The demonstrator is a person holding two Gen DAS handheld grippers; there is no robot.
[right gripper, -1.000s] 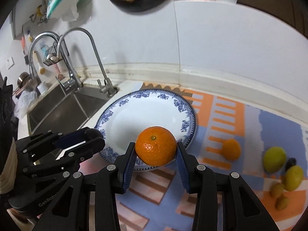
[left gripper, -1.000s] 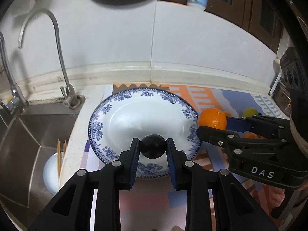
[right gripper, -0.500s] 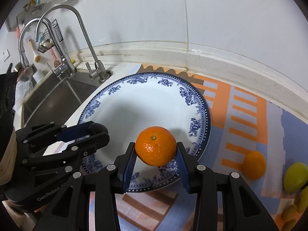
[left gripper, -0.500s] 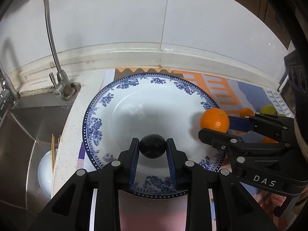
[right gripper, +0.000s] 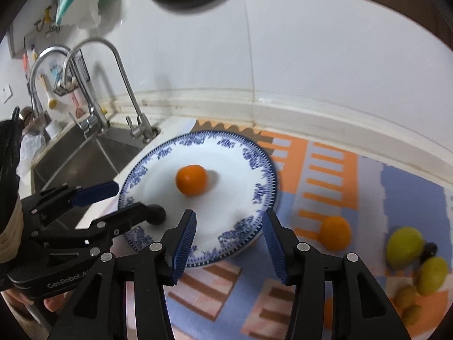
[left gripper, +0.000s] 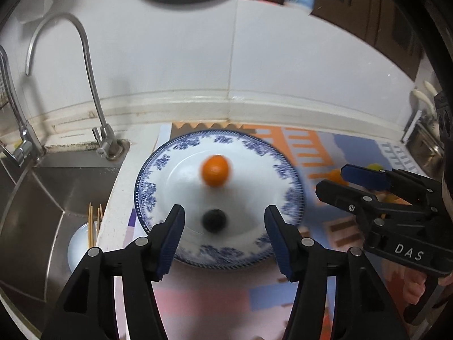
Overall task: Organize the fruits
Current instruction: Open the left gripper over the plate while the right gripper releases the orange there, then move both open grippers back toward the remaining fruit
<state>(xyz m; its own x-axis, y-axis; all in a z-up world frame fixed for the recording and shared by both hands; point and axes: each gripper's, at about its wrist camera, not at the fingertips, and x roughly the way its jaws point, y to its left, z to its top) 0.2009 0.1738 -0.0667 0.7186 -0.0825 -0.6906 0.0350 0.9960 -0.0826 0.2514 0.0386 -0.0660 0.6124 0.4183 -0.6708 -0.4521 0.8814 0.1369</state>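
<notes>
In the left wrist view the left gripper [left gripper: 223, 233], its jaws just opened, stands apart around the dark fruit [left gripper: 214, 220] released low on the plate [left gripper: 294, 198], and should be lifted straight so nothing rolls. The right gripper [right gripper: 229, 240], also just opened, is empty, the orange [right gripper: 192, 180] lying mid-plate. Leftward the sink [left gripper: 42, 198] edge is close; rightward, open mat [right gripper: 368, 184] leads to the remaining fruits [right gripper: 405, 246].

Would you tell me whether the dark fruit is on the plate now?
Yes. The dark fruit lies on the plate, free between the left tool's spread fingers.
</notes>
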